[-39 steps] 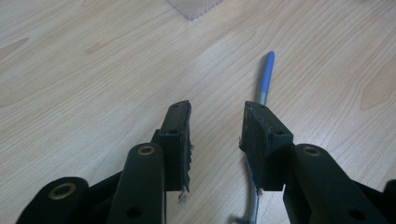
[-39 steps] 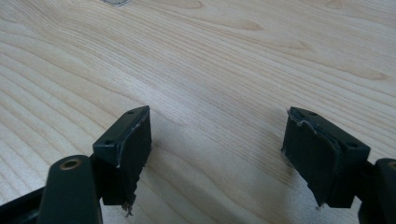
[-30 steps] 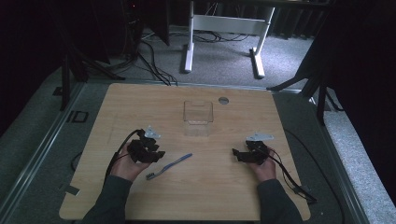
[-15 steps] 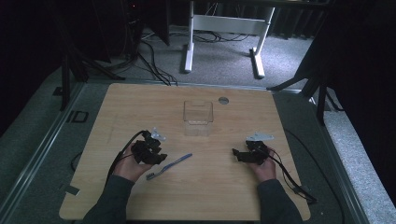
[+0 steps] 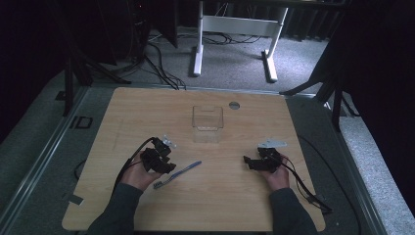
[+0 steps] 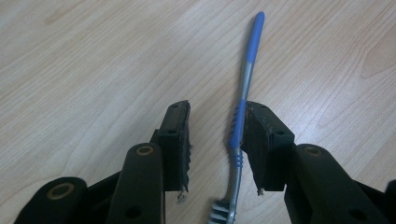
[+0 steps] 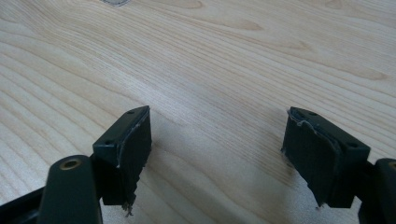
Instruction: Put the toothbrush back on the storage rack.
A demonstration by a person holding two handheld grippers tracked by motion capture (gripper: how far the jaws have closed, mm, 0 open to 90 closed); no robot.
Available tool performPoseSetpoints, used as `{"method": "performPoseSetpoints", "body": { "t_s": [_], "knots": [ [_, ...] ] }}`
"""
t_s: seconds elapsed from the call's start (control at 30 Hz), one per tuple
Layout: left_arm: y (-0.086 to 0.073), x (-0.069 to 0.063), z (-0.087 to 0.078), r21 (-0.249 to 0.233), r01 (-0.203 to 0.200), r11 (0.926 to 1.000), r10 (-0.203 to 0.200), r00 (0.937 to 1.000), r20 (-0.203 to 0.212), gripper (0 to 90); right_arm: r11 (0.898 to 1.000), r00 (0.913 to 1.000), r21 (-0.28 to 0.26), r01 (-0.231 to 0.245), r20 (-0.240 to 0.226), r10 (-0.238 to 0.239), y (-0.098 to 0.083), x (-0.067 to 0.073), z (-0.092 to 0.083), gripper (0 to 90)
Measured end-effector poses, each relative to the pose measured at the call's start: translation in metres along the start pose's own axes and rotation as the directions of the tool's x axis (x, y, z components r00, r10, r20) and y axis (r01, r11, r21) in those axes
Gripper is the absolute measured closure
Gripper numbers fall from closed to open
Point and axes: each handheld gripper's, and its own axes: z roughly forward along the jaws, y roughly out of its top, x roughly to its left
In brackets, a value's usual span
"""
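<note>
Two grippers rest low on the wood counter (image 5: pixel 127 112). The left gripper (image 6: pixel 215 140) has slid a little closer to the toothbrush (image 6: pixel 243 116) than a second ago, and now its jaws stand on both sides of the handle. The jaws are partly open. One pad seems to touch the handle; the other is a bit apart, so the toothbrush is not held yet. It lies flat on the counter, bristles near the hand, blue end pointing away. This looks like the moment just before a grab: the jaws need to shut next. The right gripper (image 7: pixel 217 154) has kept still, with its jaws wide and nothing in them. A clear box (image 5: pixel 207 122) waits farther back.
</note>
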Motion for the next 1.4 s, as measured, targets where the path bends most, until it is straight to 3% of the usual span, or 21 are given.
{"method": "performPoseSetpoints", "body": {
  "t_s": [0.6, 1.4],
  "knots": [
    [0.003, -0.001, 0.009, 0.070, 0.008, 0.9975, -0.009, 0.9999, 0.009, 61.8, 1.000, 1.0000, 0.001, 0.000, 0.000, 0.000, 0.000, 0.000, 0.000, 23.2],
    [0.010, -0.008, 0.018, 0.168, -0.019, 0.9856, 0.015, 0.9996, 0.024, 66.6, 1.000, 1.0000, 0.002, -0.001, 0.000, 0.001, 0.000, 0.000, 0.000, 23.3]
  ]
}}
